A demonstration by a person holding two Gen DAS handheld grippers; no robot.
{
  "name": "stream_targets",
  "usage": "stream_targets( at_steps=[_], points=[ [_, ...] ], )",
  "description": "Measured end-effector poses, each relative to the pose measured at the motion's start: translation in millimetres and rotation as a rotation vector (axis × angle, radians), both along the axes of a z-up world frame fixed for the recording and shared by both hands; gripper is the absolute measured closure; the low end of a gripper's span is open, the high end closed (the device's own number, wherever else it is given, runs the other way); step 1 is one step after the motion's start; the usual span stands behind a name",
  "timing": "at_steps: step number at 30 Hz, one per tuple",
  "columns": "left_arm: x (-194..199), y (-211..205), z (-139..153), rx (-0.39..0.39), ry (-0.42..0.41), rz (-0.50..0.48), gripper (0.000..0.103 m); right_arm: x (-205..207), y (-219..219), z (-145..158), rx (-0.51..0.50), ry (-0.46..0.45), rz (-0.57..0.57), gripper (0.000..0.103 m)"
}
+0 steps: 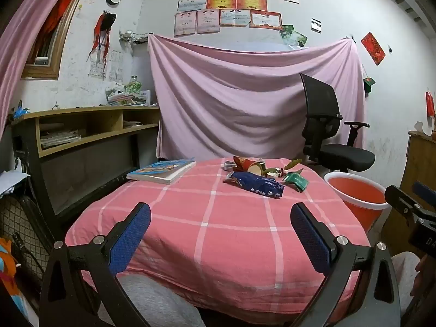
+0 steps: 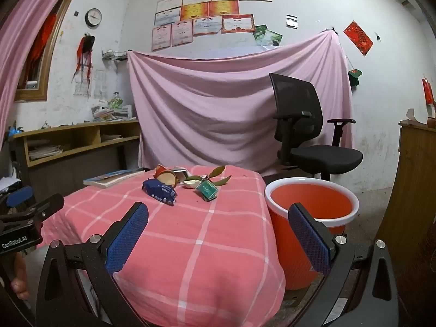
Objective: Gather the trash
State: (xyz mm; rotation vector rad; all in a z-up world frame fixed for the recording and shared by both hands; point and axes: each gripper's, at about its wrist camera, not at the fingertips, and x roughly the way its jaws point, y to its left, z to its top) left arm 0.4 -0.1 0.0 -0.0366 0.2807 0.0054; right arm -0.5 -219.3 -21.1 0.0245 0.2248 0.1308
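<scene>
A pile of trash lies at the far end of the pink checked table [image 1: 218, 223] [image 2: 196, 226]: a dark blue wrapper [image 1: 256, 184] [image 2: 160, 192], a green packet [image 1: 297, 181] [image 2: 207, 189], a red and tan paper cup [image 1: 249, 164] [image 2: 165, 175], leaves and scraps. An orange bucket with a white rim [image 1: 357, 199] [image 2: 310, 209] stands on the floor right of the table. My left gripper [image 1: 220, 231] is open and empty over the table's near end. My right gripper [image 2: 218, 231] is open and empty near the table's right front corner, beside the bucket.
A book [image 1: 160, 170] [image 2: 113, 178] lies at the table's far left. A black office chair [image 1: 332, 139] [image 2: 308, 136] stands behind the bucket. A shelf unit [image 1: 81, 136] is on the left, a wooden cabinet [image 2: 414, 190] on the right. A pink sheet [image 1: 256, 100] hangs behind.
</scene>
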Motion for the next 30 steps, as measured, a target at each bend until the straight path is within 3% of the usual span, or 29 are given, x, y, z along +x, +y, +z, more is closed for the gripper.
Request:
stream_targets(
  at_steps=[30],
  points=[
    [-1.7,-6.2,-2.0,0.011,-0.013,-0.003,0.003,0.6,1.0,-0.9,-0.002,0.002,0.001,0.000]
  ],
)
